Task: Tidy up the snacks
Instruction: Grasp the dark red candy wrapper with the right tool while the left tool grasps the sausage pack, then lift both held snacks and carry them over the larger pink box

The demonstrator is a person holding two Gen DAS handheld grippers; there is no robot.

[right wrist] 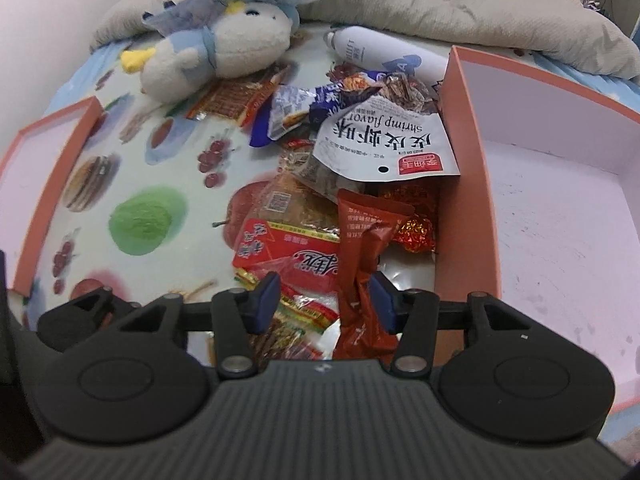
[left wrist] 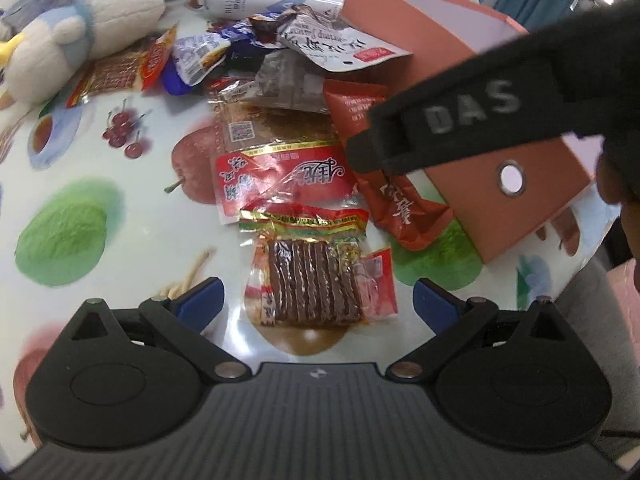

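A pile of snack packets lies on a fruit-print tablecloth (left wrist: 80, 184). My left gripper (left wrist: 318, 300) is open above a clear packet of brown strips (left wrist: 316, 280). Behind it lie a red flat packet (left wrist: 280, 180) and a dark red pouch (left wrist: 396, 204). The right gripper's black body (left wrist: 460, 120) reaches over that pouch. In the right wrist view my right gripper (right wrist: 326, 300) is open, its fingers on either side of the dark red pouch (right wrist: 364, 248), not closed on it. A white shrimp-flavor bag (right wrist: 384, 144) lies behind. A pink box (right wrist: 560, 200) stands open at the right.
A plush toy (right wrist: 216, 56) and a white bottle (right wrist: 372, 46) lie at the back of the table. A second pink box or lid (right wrist: 44, 184) sits at the left. Blue and orange packets (right wrist: 288, 112) lie near the plush toy. A grey blanket (right wrist: 480, 12) lies behind.
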